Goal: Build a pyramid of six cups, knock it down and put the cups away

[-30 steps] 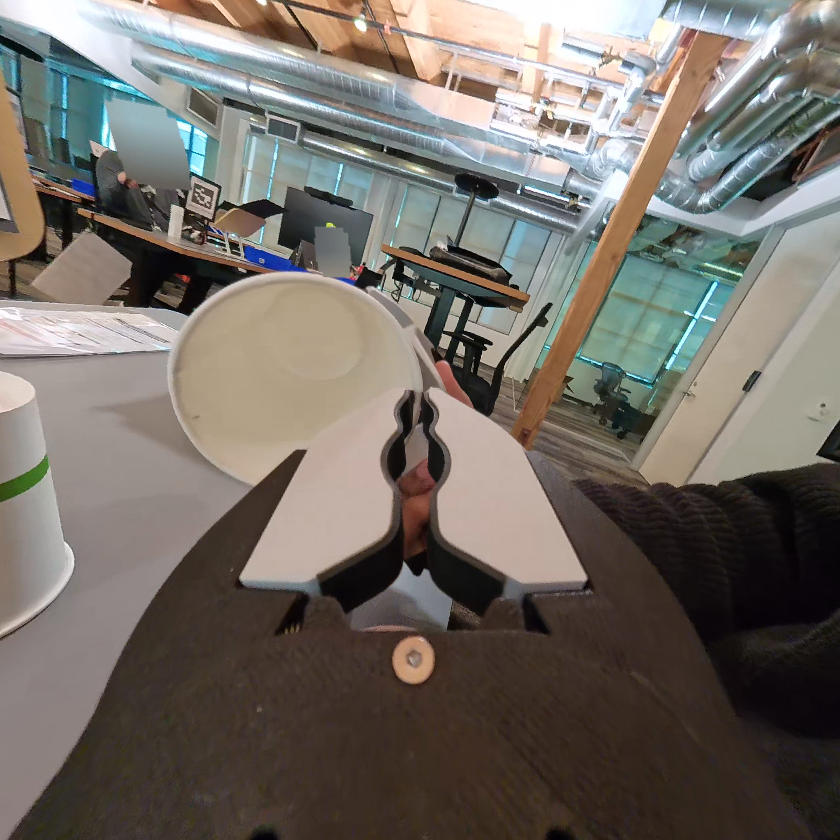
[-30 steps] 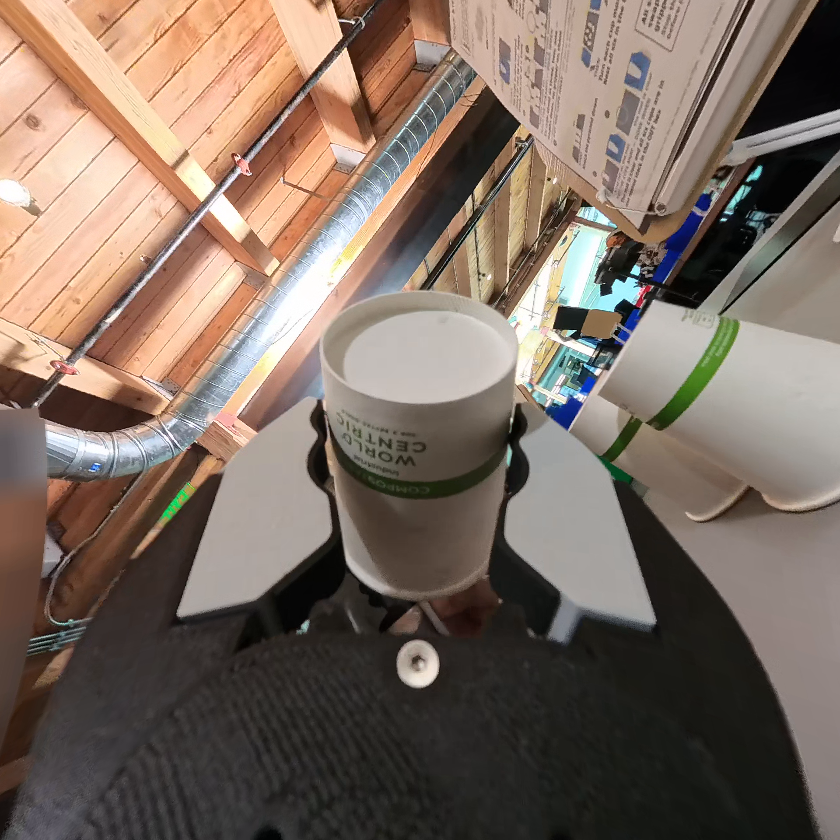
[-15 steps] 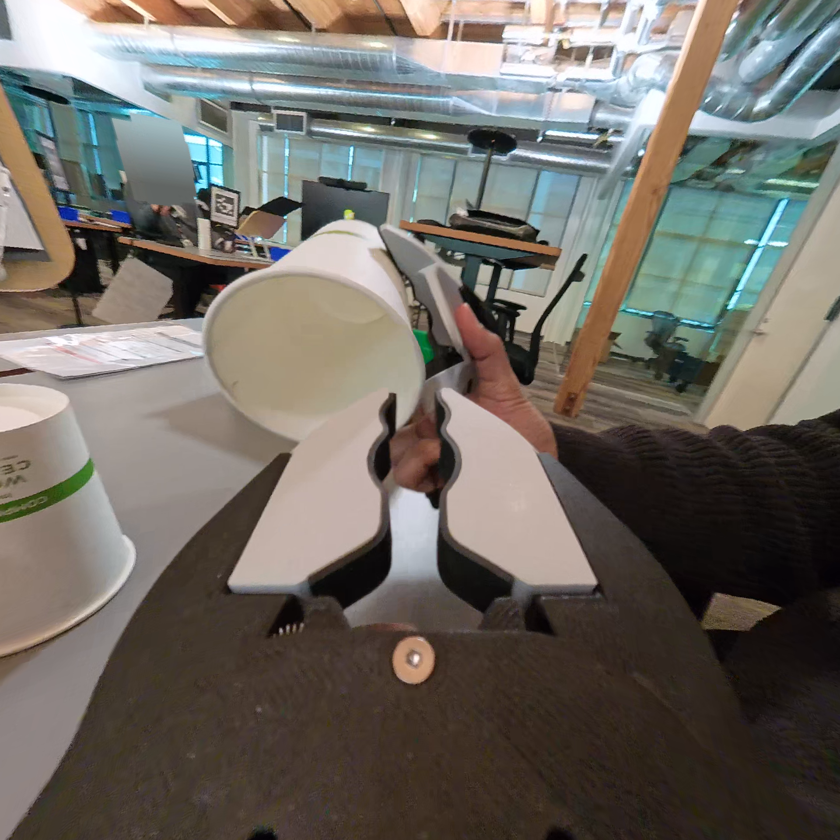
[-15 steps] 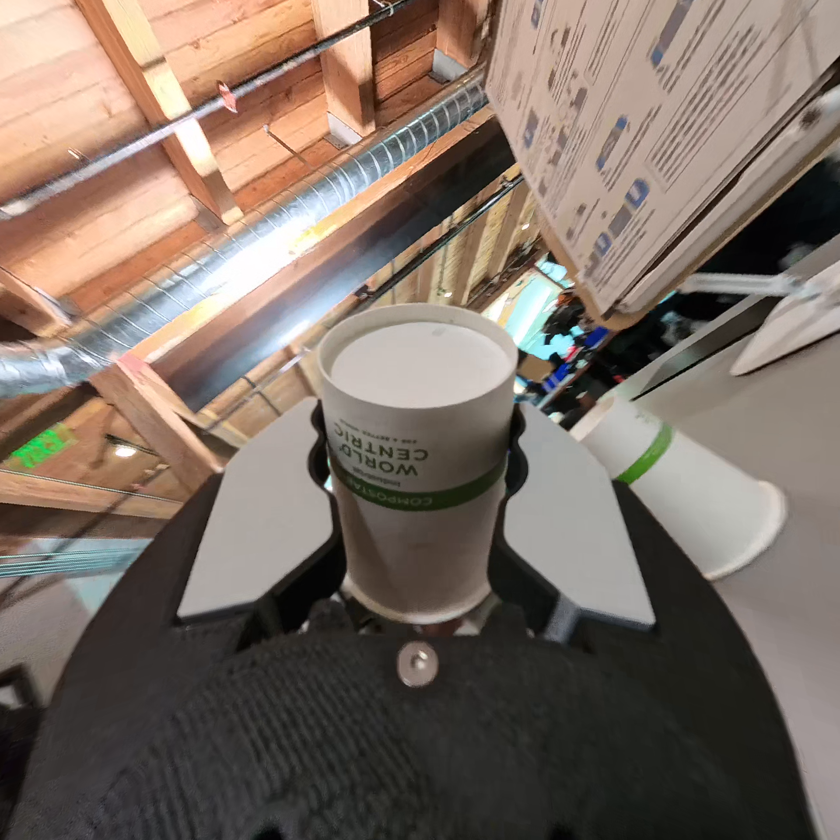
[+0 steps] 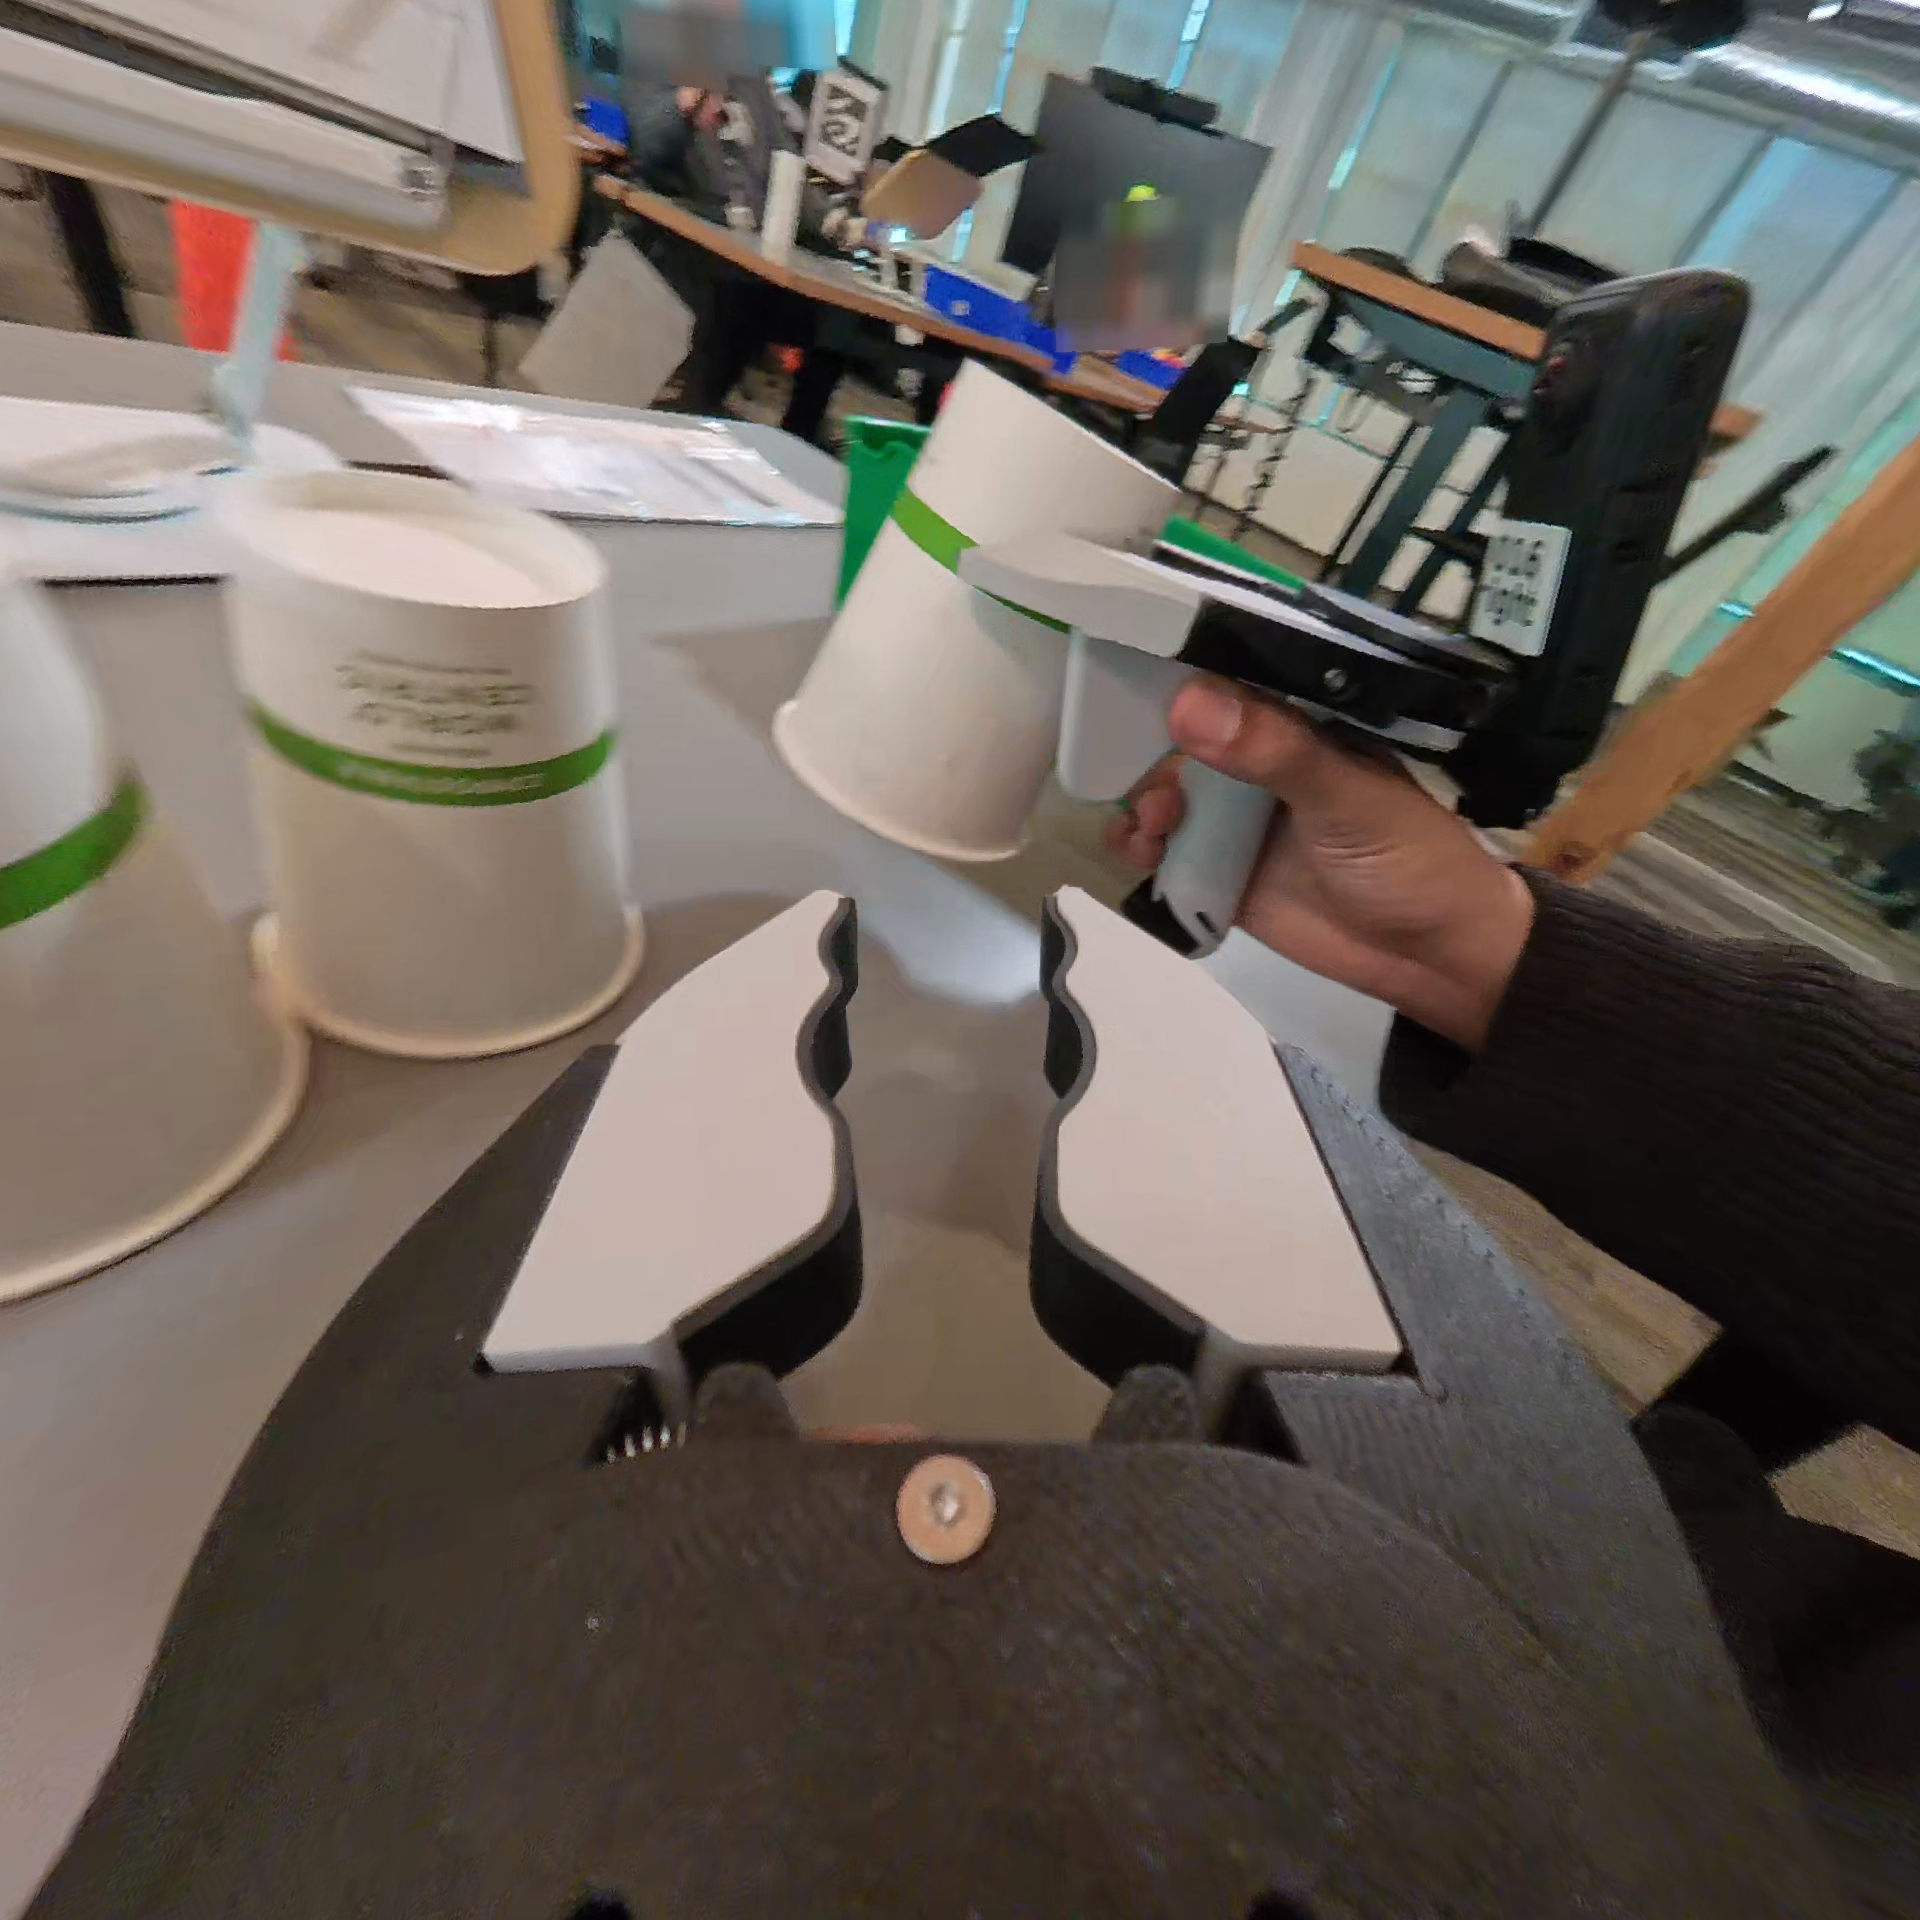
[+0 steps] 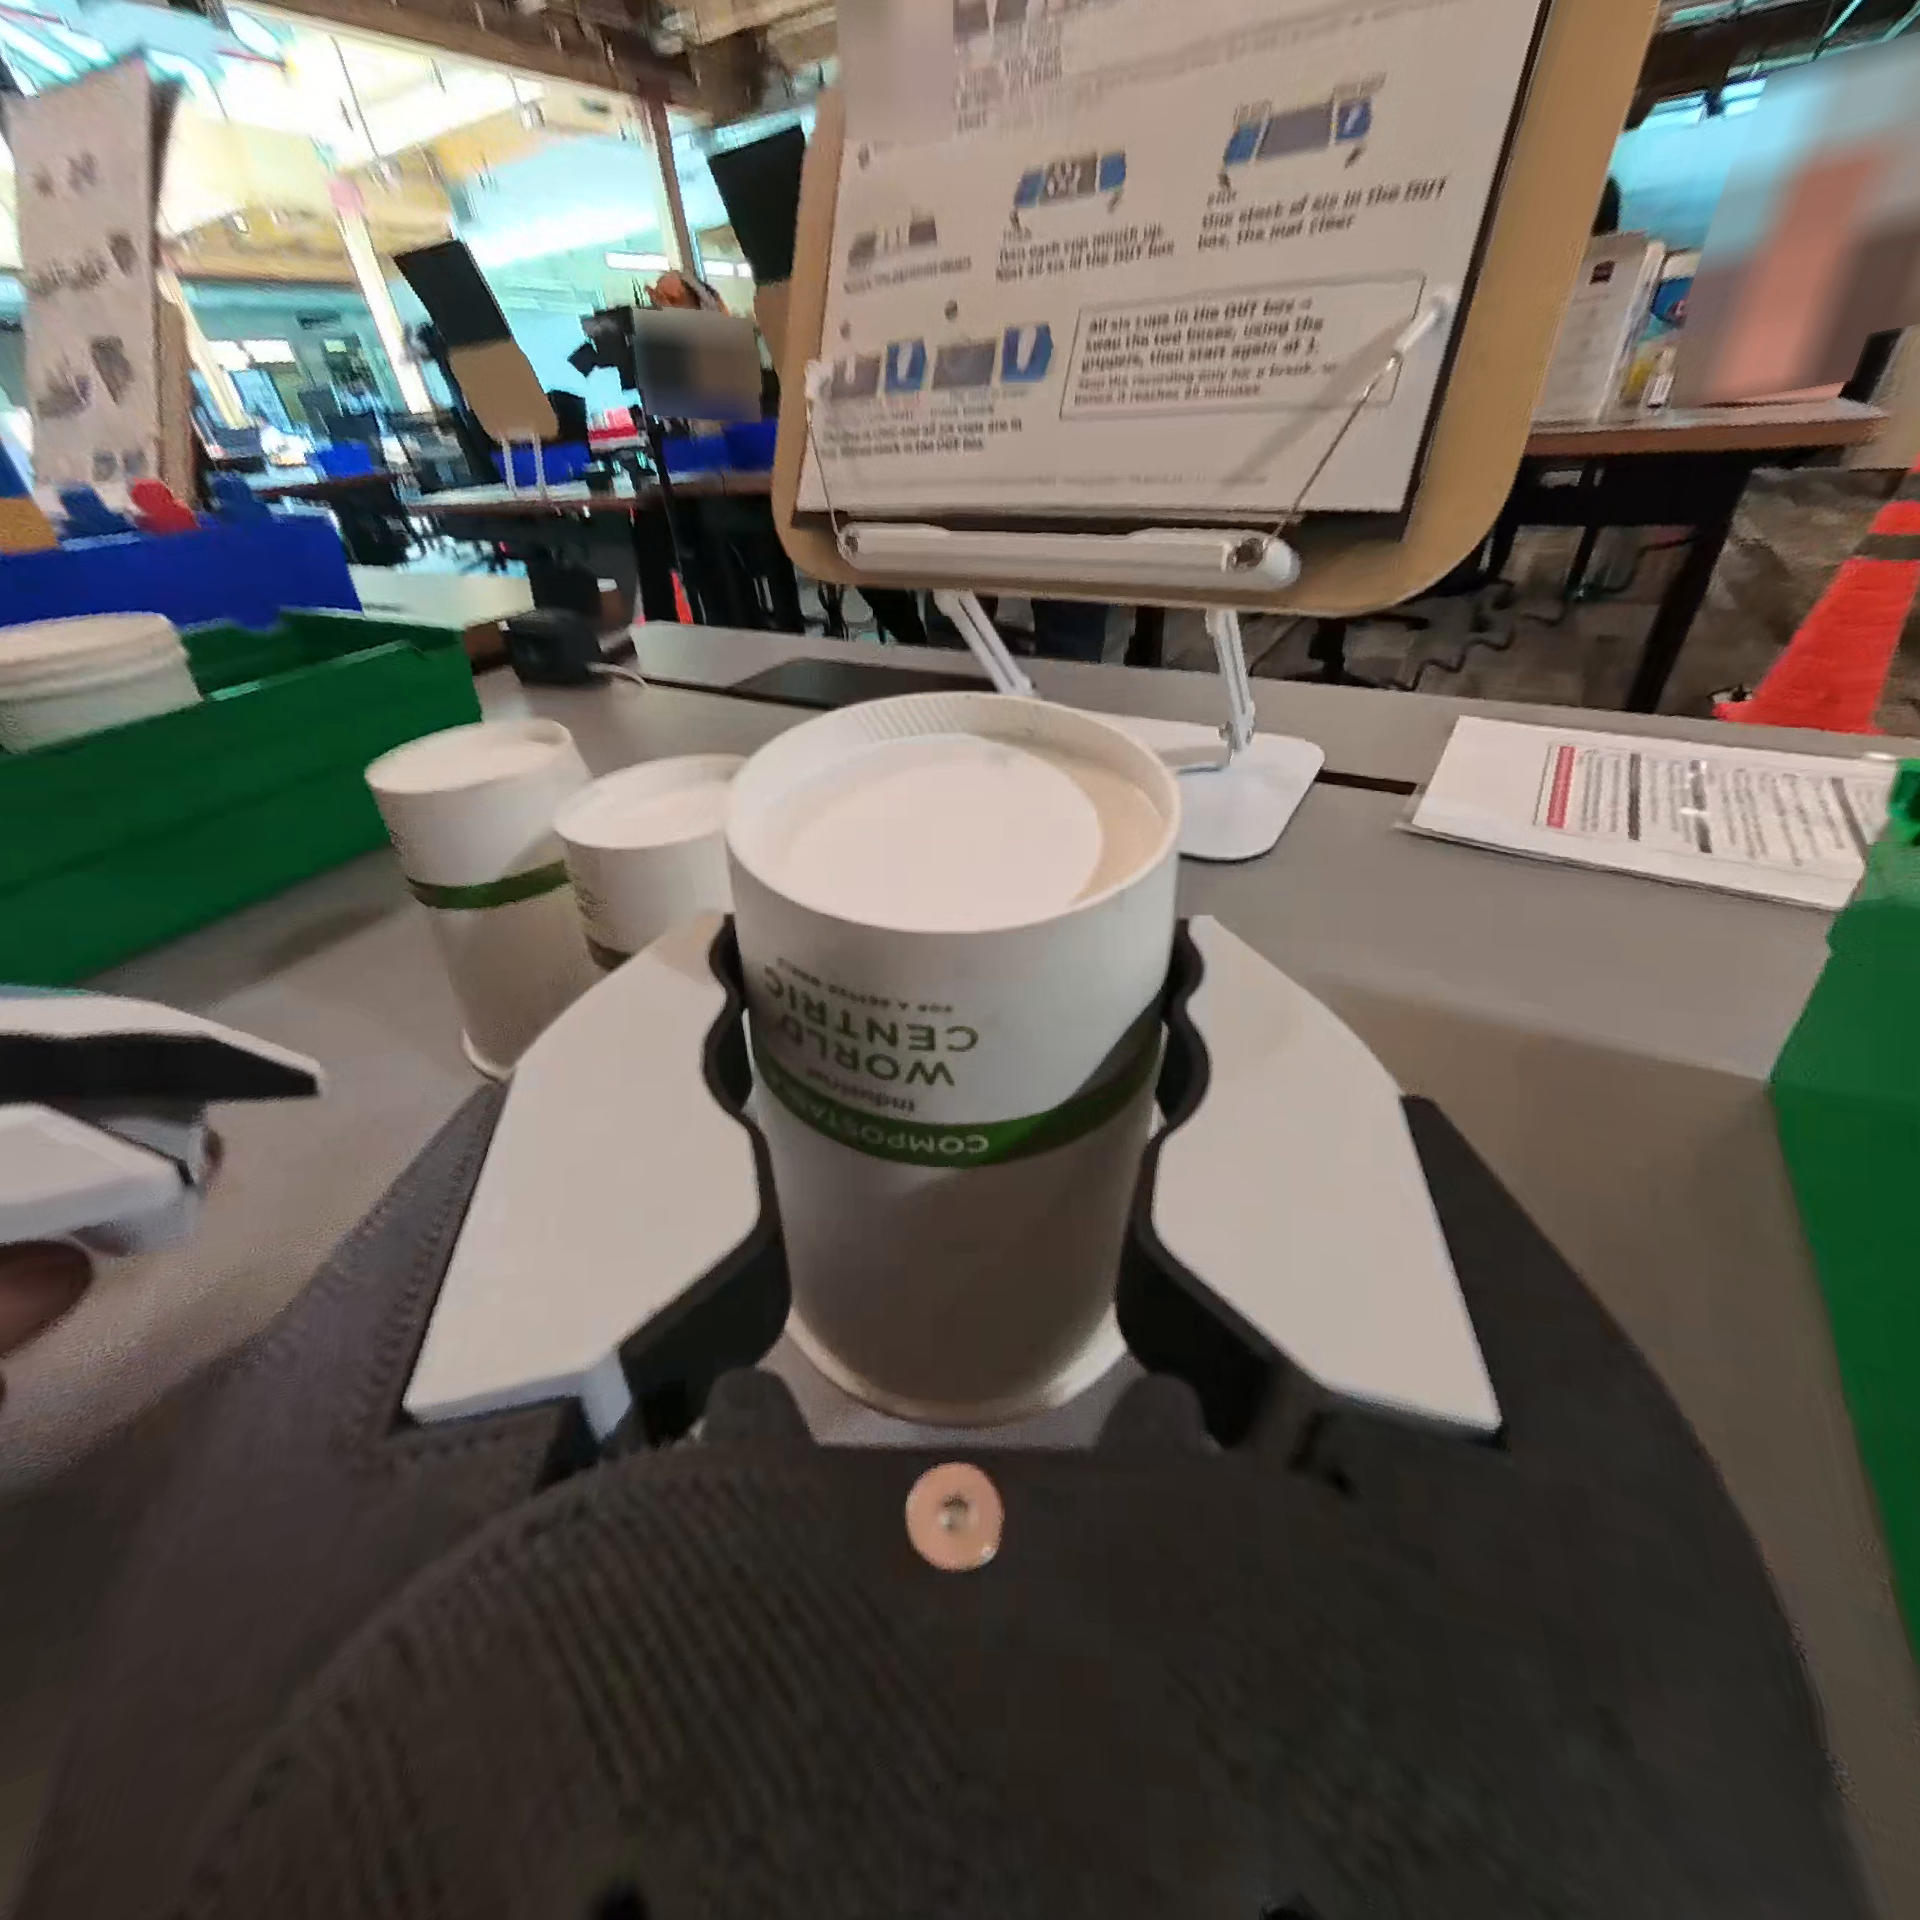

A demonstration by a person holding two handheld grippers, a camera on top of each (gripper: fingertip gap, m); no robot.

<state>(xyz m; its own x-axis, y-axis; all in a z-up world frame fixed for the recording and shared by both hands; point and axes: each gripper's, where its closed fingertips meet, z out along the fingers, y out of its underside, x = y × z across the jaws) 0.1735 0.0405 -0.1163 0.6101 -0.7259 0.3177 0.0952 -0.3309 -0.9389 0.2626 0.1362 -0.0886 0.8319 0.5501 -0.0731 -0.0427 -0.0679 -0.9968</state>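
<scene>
My right gripper (image 6: 951, 997) is shut on a white paper cup (image 6: 956, 935) with a green band, held bottom-up just above the grey table (image 6: 1455, 987). In the left wrist view the same cup (image 5: 935, 675) hangs tilted, mouth down, in a hand-held gripper whose near finger (image 5: 1081, 597) lies across it. My left gripper (image 5: 948, 935) is open and empty, low over the table (image 5: 156, 1455), a short way in front of that cup. Two more cups (image 5: 436, 769) (image 5: 62, 935) stand upside down to its left. They also show in the right wrist view (image 6: 488, 831) (image 6: 644, 831).
A green bin (image 6: 208, 769) with stacked white cups stands at the left. A green box (image 6: 1860, 1039) is at the right edge. A document stand (image 6: 1143, 312) and a printed sheet (image 6: 1662, 810) are at the back of the table. Office desks and people are beyond.
My right gripper has swung down from pointing at the ceiling to nearly level, turning the cup mouth-down. My left gripper's fingers have opened and it now faces the table.
</scene>
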